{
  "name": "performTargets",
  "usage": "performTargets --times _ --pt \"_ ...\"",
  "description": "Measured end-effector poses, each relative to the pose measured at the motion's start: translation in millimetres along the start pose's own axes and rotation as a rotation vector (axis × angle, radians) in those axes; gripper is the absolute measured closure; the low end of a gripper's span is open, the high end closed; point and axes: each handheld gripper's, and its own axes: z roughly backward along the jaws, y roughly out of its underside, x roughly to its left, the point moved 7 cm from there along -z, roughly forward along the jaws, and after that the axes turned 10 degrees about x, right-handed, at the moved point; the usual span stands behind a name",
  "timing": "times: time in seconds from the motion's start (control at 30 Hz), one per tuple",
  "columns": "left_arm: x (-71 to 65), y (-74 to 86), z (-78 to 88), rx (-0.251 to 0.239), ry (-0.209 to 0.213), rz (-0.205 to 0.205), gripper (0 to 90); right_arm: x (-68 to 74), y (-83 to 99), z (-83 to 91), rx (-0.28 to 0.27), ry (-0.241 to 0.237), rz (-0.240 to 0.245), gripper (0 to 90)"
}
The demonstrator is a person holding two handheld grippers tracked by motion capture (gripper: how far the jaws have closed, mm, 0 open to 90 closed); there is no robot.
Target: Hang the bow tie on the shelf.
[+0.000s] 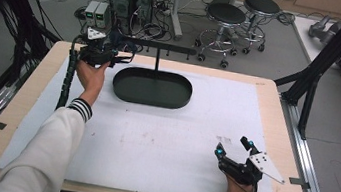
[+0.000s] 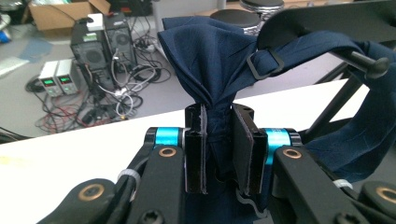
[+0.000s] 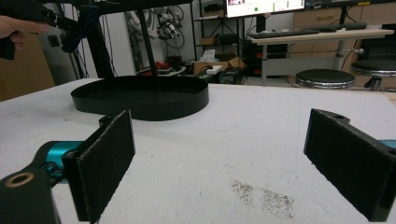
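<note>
navy bow tie (image 2: 210,60) pinched at its knot in the left hand-held gripper (image 2: 218,144), far left of the worktop (image 1: 162,140), strap looped over the stand's crossbar (image 2: 369,63). step looks like hanging or unhooking it; next move needs the strap eased along the bar end. right hand-held gripper (image 1: 235,148) rests near right, jaws wide, empty. oval tray (image 1: 152,87) just right; open room in the middle.

- Navy bow tie (image 2: 210,56): dark blue fabric, pinched at its knot, wings fanned upward in soft pleats.
- Strap with a black slider buckle, running from the knot and looped over the black stand's (image 2: 369,63) horizontal bar.
- Held up near the bar's end, above the table's far left part.
</note>
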Motion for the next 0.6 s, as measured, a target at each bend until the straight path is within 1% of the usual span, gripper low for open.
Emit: performTargets --times 0.03,0.07,0.13,0.2,0.27,0.3,0.33,0.47,0.53,0.6 --pt "-0.7 0.3 -1.0 0.001 0.006 0.002 75.7 0.7 0.4 0.2 0.004 -0.002 -0.008 7.8" --pt "-1.4 0.5 -1.7 0.001 0.01 0.004 75.7 0.0 0.0 0.0 0.0 0.0 0.0 7.8" --pt "-2.9 1.6 -3.4 0.008 0.026 0.008 75.6 0.7 0.3 0.1 0.003 -0.002 -0.006 7.8" --pt "-5.2 3.9 -6.1 0.022 0.041 0.003 75.5 -0.1 -0.1 -0.1 -0.001 0.001 0.003 7.8" --pt "-6.9 5.5 -7.8 0.034 0.06 0.004 75.2 0.7 0.4 0.2 0.004 -0.002 -0.006 7.8" --pt "-7.9 5.6 -8.3 0.032 0.065 0.001 75.1 -0.1 -0.1 0.0 -0.001 0.001 0.002 7.8" --pt "-8.6 5.6 -8.4 0.032 0.072 0.0 75.0 0.6 0.3 0.1 0.003 -0.001 -0.004 7.8" --pt "-12.4 4.9 -8.1 0.027 0.097 0.007 74.0 0.7 0.2 0.1 0.003 -0.001 -0.002 7.7" --pt "-12.8 5.0 -7.8 0.029 0.107 0.019 73.3 0.7 0.3 0.1 0.003 -0.001 -0.002 7.8" --pt "-13.0 3.9 -7.0 0.021 0.117 0.033 71.4 0.7 0.2 0.1 0.003 -0.001 -0.001 7.8"
